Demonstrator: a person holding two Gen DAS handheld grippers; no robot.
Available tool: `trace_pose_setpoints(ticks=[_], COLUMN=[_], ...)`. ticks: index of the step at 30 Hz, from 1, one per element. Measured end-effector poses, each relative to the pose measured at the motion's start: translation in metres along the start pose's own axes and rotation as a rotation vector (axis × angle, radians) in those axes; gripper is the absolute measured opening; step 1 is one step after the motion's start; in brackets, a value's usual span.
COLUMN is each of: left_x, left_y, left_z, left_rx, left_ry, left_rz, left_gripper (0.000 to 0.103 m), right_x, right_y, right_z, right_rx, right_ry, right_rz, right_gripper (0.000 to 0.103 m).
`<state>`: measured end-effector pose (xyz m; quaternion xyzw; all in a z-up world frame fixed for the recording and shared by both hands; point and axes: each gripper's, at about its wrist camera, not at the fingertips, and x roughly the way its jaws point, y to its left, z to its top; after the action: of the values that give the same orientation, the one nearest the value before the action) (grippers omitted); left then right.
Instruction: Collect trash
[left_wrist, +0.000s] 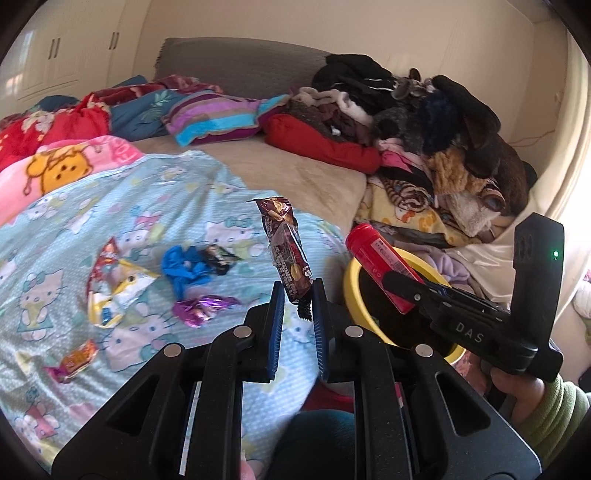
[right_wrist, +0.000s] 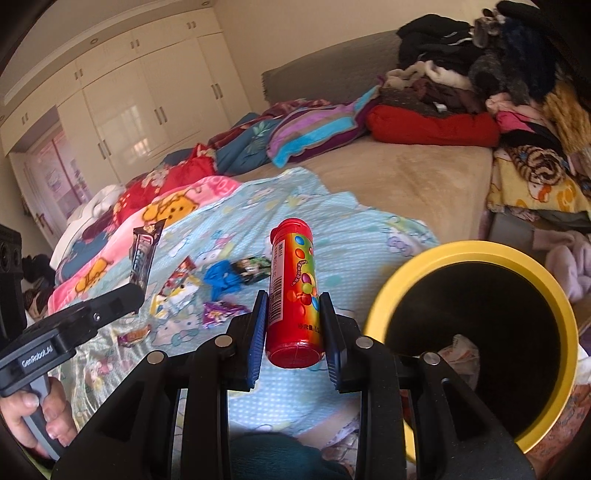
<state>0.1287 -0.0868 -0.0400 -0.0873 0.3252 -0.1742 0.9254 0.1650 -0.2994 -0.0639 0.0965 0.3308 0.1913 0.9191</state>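
Observation:
My left gripper (left_wrist: 298, 299) is shut on a brown snack wrapper (left_wrist: 286, 251) and holds it upright above the blue Hello Kitty sheet (left_wrist: 55, 258). My right gripper (right_wrist: 293, 314) is shut on a red candy tube (right_wrist: 293, 291), held beside the yellow-rimmed black bin (right_wrist: 476, 254). In the left wrist view the tube (left_wrist: 380, 262) hangs over the bin (left_wrist: 351, 291). Loose wrappers lie on the sheet: a red and white one (left_wrist: 110, 284), a blue one (left_wrist: 184, 271), a black one (left_wrist: 221, 256), a purple one (left_wrist: 201, 308) and an orange one (left_wrist: 75, 360).
A pile of clothes (left_wrist: 424, 147) fills the bed's right side by the wall. Pillows and quilts (left_wrist: 207, 118) lie at the head. White wardrobes (right_wrist: 129, 110) stand behind the bed. Some crumpled trash (right_wrist: 460, 350) lies inside the bin.

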Motion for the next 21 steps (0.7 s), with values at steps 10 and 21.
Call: trace_pose_setpoints(ticks=[10,21], left_x=[0.019,0.034], left_y=[-0.036,-0.068], left_z=[0.001,-0.001], left_rx=[0.056,0.118], left_ry=[0.020,0.050], left_rz=[-0.052,-0.111], left_gripper=[0.010,0.010], right_x=[-0.019,-0.034], right_y=[-0.044,-0.082], right_z=[-0.002,-0.009], right_rx=[0.068,0.130], right_ry=[-0.023,-0.032], right_rz=[-0.072,-0.155], right_gripper=[0.027,0.027])
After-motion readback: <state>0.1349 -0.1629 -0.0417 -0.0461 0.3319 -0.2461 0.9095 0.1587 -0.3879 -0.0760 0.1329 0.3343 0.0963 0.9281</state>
